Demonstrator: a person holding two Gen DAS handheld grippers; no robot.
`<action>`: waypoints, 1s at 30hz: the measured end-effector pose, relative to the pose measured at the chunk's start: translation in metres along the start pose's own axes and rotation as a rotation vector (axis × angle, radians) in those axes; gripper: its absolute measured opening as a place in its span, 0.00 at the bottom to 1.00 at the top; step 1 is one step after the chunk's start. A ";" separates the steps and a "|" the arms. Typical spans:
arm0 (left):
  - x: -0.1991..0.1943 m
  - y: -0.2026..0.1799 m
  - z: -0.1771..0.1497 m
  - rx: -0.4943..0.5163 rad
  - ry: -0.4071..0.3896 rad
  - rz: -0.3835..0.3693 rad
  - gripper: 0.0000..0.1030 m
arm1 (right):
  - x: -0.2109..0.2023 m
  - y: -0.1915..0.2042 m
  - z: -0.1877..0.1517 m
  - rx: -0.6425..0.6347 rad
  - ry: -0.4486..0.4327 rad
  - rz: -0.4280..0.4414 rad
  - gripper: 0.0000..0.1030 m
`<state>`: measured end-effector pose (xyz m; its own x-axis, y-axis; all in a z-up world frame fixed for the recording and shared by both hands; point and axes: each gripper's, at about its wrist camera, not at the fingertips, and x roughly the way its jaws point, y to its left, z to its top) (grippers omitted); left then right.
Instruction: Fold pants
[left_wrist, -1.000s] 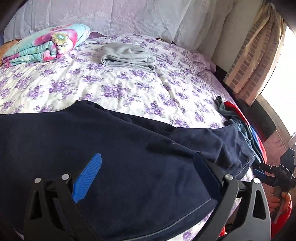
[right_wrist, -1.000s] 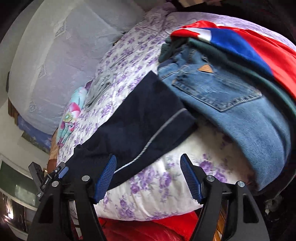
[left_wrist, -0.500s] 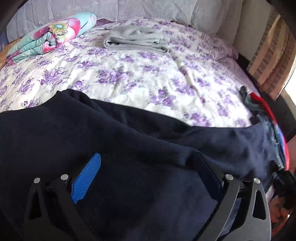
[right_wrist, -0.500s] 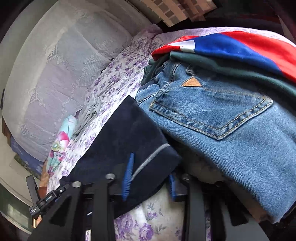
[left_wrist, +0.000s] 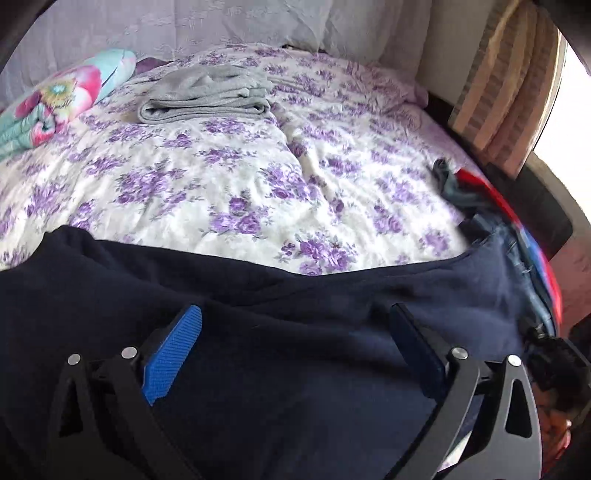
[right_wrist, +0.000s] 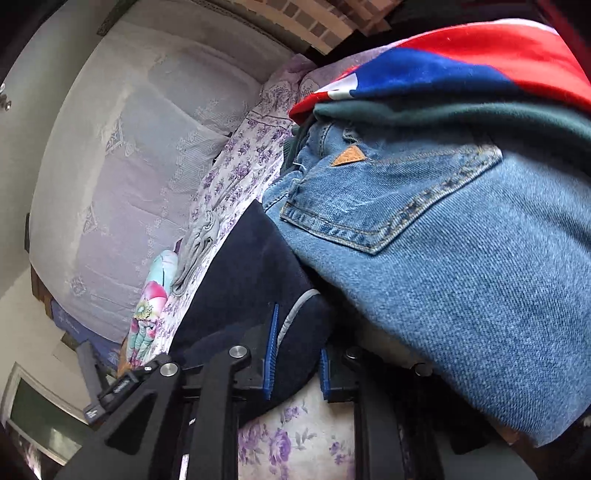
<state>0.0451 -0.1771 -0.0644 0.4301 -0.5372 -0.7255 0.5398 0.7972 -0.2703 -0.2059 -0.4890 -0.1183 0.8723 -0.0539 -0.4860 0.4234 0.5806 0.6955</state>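
At the bottom of the right wrist view, the hem of the navy pants (right_wrist: 255, 280) is clamped by the right gripper (right_wrist: 295, 363). The left gripper (left_wrist: 295, 350) is held spread over them, with folded grey cloth (left_wrist: 207, 98) seen upper left.

Left gripper (left_wrist: 295, 339): fingers spread wide apart, blue pads (left_wrist: 173, 360) facing inward, hovering low over the dark navy pants (left_wrist: 258, 369), nothing clamped between them. Right gripper (right_wrist: 295, 354): fingers drawn close together, blue pads (right_wrist: 271, 350) pinching the hem corner of the pants (right_wrist: 255, 266)
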 end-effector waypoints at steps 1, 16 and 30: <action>-0.010 0.016 -0.003 -0.040 -0.006 0.013 0.96 | 0.001 0.000 0.001 -0.001 0.006 -0.004 0.18; -0.024 0.075 -0.044 -0.060 -0.017 0.107 0.95 | -0.016 0.008 0.016 -0.055 0.024 -0.062 0.34; -0.026 0.076 -0.046 -0.062 -0.027 0.096 0.95 | 0.072 0.098 0.077 -0.532 0.126 -0.186 0.57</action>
<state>0.0421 -0.0900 -0.0955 0.4975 -0.4637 -0.7332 0.4495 0.8606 -0.2392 -0.0830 -0.4987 -0.0446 0.7451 -0.1164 -0.6568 0.3576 0.9009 0.2461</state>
